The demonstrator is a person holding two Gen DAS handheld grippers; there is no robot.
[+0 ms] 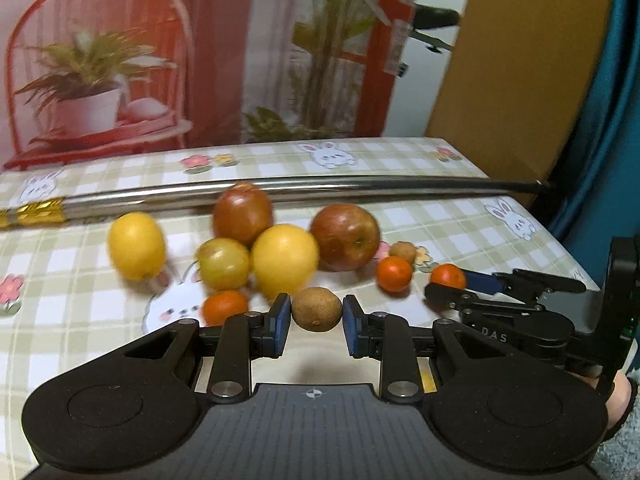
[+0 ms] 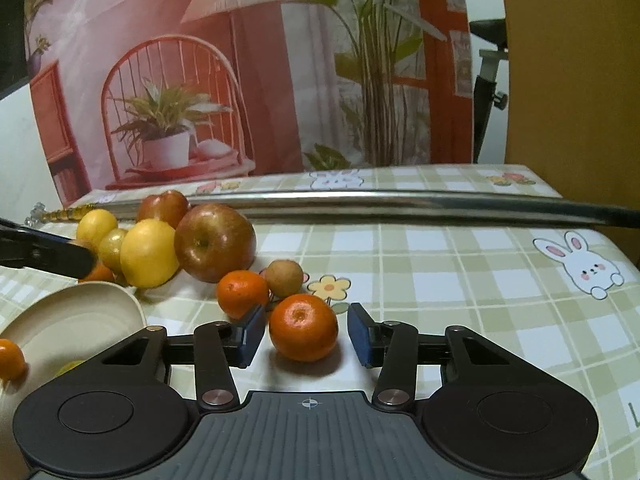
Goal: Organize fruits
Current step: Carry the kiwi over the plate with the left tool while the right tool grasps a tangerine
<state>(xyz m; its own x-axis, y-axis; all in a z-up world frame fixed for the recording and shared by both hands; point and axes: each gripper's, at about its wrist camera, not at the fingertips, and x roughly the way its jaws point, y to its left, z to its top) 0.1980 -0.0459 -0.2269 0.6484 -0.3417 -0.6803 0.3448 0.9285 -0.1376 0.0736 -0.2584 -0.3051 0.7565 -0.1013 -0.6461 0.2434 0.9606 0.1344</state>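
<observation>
between the blue pads of the left hand-held gripper (image 1: 316, 320) sits a small brown fuzzy kiwi (image 1: 316, 309), clamped, raised above the checked table (image 1: 440, 232). right hand-held gripper (image 2: 306, 334) straddles a round orange mandarin (image 2: 303, 327) lying on the table, left pad touching, right pad apart.

The cream bowl (image 2: 80, 320) is cut off at the left edge, and the left gripper (image 2: 86, 262) hides a tangerine (image 2: 98, 274).
</observation>
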